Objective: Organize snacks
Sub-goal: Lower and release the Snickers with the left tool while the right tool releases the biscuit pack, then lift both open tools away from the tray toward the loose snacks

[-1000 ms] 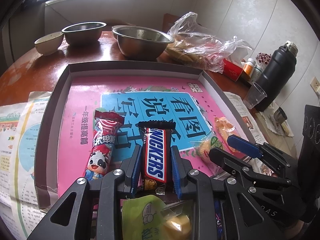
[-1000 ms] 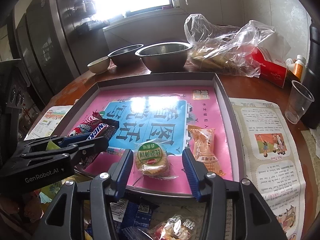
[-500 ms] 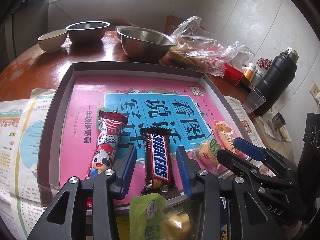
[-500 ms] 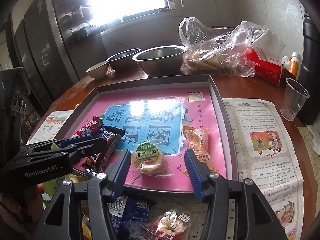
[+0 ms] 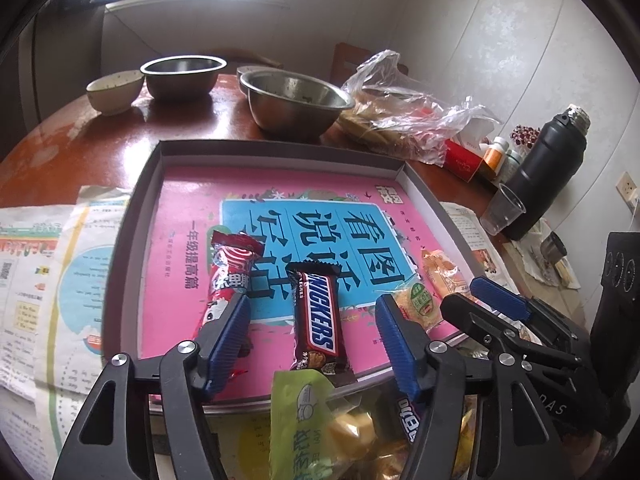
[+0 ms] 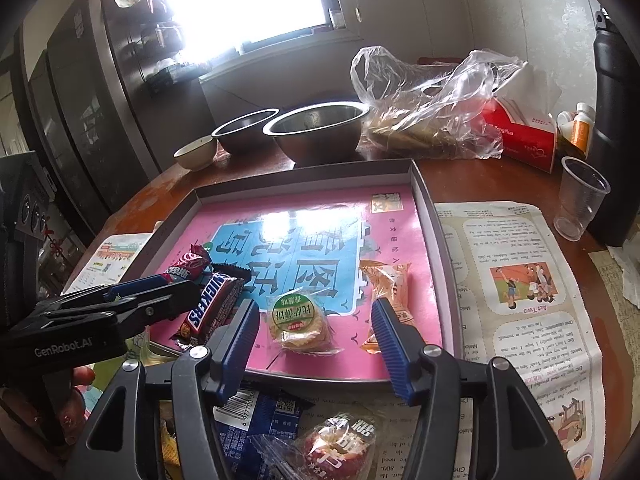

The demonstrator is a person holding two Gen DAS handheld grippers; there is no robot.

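Observation:
A grey tray (image 5: 144, 184) with a pink and blue liner holds four snacks in a row. A Snickers bar (image 5: 318, 322) lies flat near the front edge, also in the right wrist view (image 6: 210, 304). A red panda-print stick (image 5: 228, 276) lies left of it. A round green-label biscuit (image 6: 298, 320) and an orange packet (image 6: 386, 284) lie to the right. My left gripper (image 5: 314, 316) is open and empty, its jaws apart either side of the Snickers. My right gripper (image 6: 314, 320) is open and empty around the biscuit.
Loose snacks lie in front of the tray: a green packet (image 5: 304, 420), a blue wrapper (image 6: 260, 420) and a red candy (image 6: 340, 448). Two steel bowls (image 5: 296, 100), a small bowl (image 5: 114, 90), a plastic bag (image 6: 428, 112), a plastic cup (image 6: 580, 200) and a black flask (image 5: 548, 168) stand behind and right.
My left gripper opened, let go of the Snickers bar in the tray, and drew back and up. My right gripper also drew back a little, staying open.

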